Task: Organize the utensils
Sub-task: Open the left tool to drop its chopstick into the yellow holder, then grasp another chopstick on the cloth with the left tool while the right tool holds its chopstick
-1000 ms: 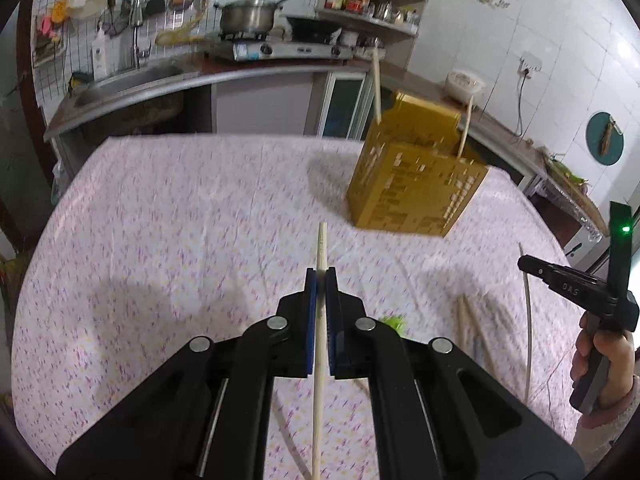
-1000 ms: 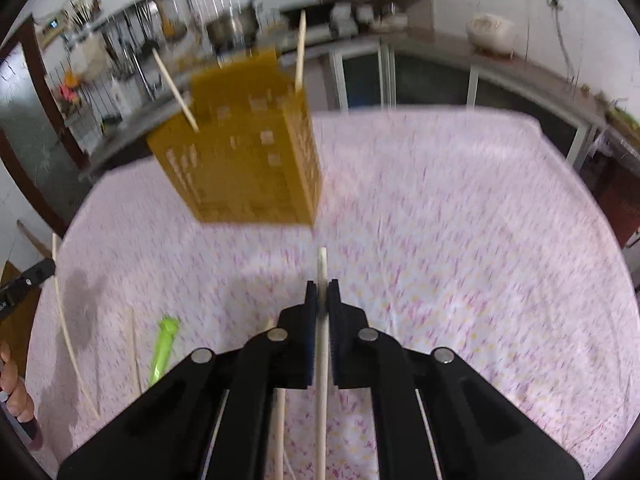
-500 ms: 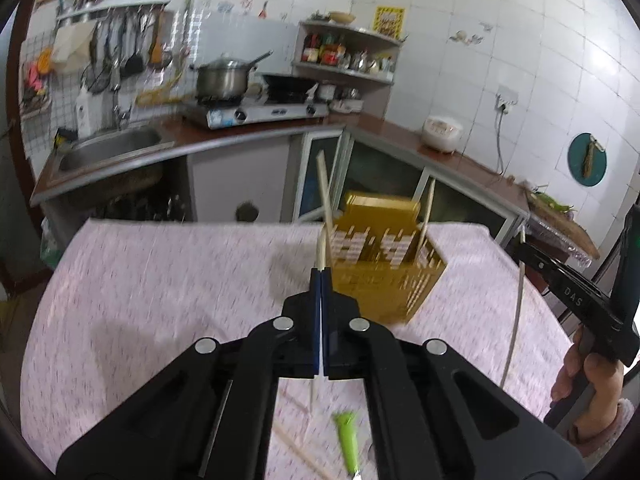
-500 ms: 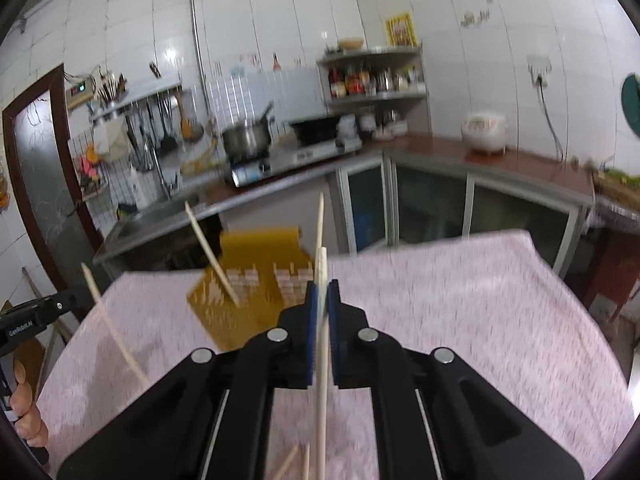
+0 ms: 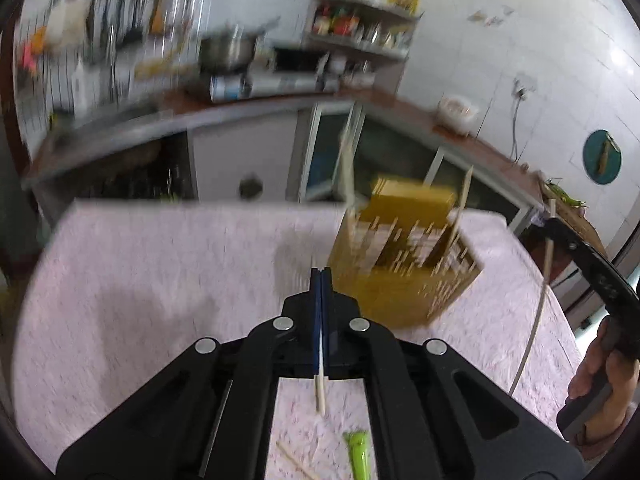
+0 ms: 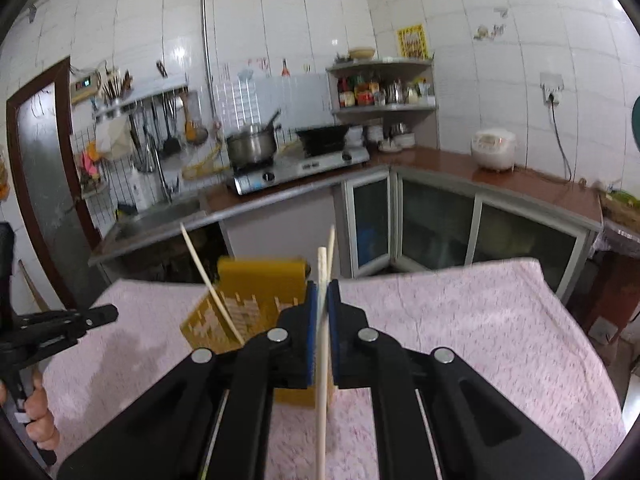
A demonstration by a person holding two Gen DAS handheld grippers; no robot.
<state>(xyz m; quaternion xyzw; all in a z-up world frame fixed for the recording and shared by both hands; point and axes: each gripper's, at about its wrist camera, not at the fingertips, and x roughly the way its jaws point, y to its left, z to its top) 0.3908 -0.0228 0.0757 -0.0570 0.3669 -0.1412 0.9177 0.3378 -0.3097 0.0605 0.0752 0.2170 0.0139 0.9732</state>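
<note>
A yellow slotted utensil holder (image 5: 404, 264) stands on the pink flowered tablecloth (image 5: 160, 280), with chopsticks sticking up from it. My left gripper (image 5: 321, 276) is shut on a pale chopstick (image 5: 320, 392) that hangs below the pads, just left of the holder. The left wrist view is blurred. My right gripper (image 6: 323, 292) is shut on another chopstick (image 6: 321, 400), held upright right in front of the holder (image 6: 256, 300). The right gripper also shows at the right edge of the left wrist view (image 5: 600, 276), with its chopstick (image 5: 536, 320).
A green-handled utensil (image 5: 358, 454) and a loose chopstick (image 5: 296, 460) lie on the cloth near me. Behind the table runs a kitchen counter (image 6: 480, 172) with a stove, a pot (image 6: 252, 148), a rice cooker (image 6: 494, 150) and a sink.
Both grippers have risen from low over the cloth and closed in on the holder. The left chopstick has slid down in the pads: its tip no longer sticks out above them.
</note>
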